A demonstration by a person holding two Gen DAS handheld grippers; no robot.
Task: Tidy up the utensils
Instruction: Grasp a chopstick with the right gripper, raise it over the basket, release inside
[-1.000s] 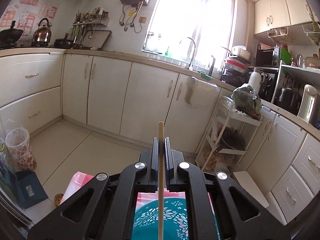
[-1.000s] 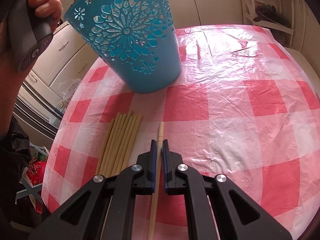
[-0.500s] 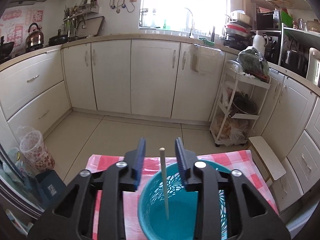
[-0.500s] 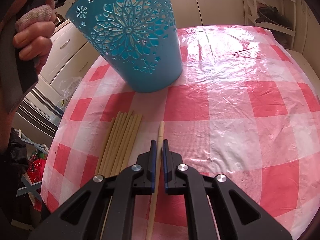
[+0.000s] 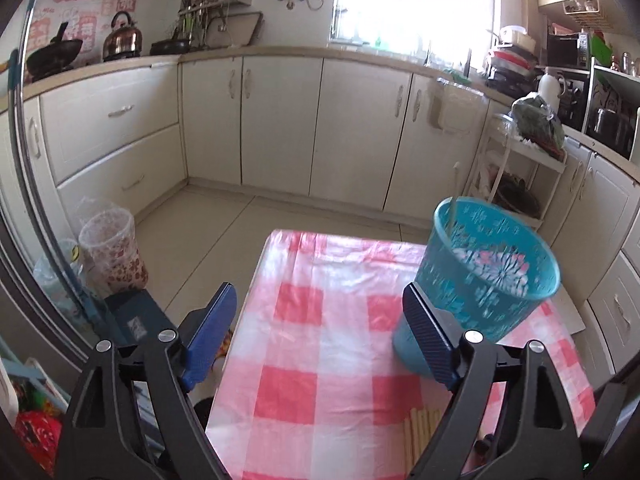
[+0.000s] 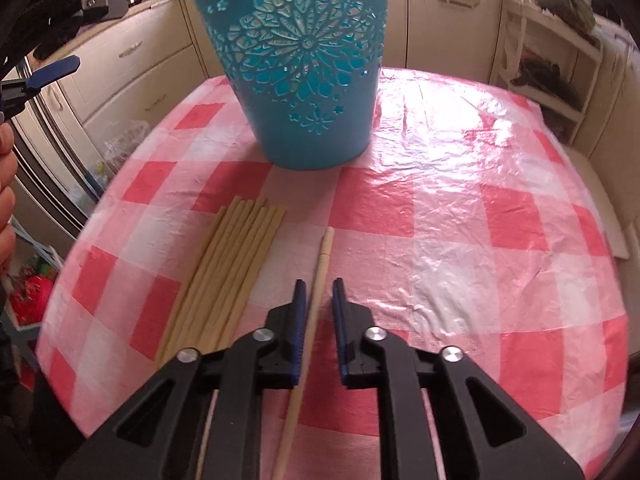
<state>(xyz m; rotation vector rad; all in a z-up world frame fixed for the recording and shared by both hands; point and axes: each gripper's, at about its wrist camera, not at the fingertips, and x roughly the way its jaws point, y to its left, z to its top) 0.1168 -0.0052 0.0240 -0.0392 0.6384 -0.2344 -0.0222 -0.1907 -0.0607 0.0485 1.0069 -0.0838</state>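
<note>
Organizing of utensils, transfer of chopsticks into the holder. The left claw [image 5: 318, 296] was held wide and empty above the near edge of the counter [image 5: 320, 320]; its jaws had just been opening, and nothing lay between them. 1 chopstick [image 5: 452, 208] was seen standing in the blue openwork basket [image 5: 496, 264], leaned against the far rim. The right claw [image 6: 319, 292] was set narrow over a single loose chopstick [image 6: 324, 252] that lay on the checked cloth; a slight gap was visible beside the stick, so a firm pinch was not shown. A bundle of chopsticks [image 6: 232, 272] was left flat just beside it, in front of the basket. The step in hand was judged to be the pick-up of the next stick. For the next move, the right claw would need to be closed squarely on the stick, lifted, and carried over the basket's rim
</note>
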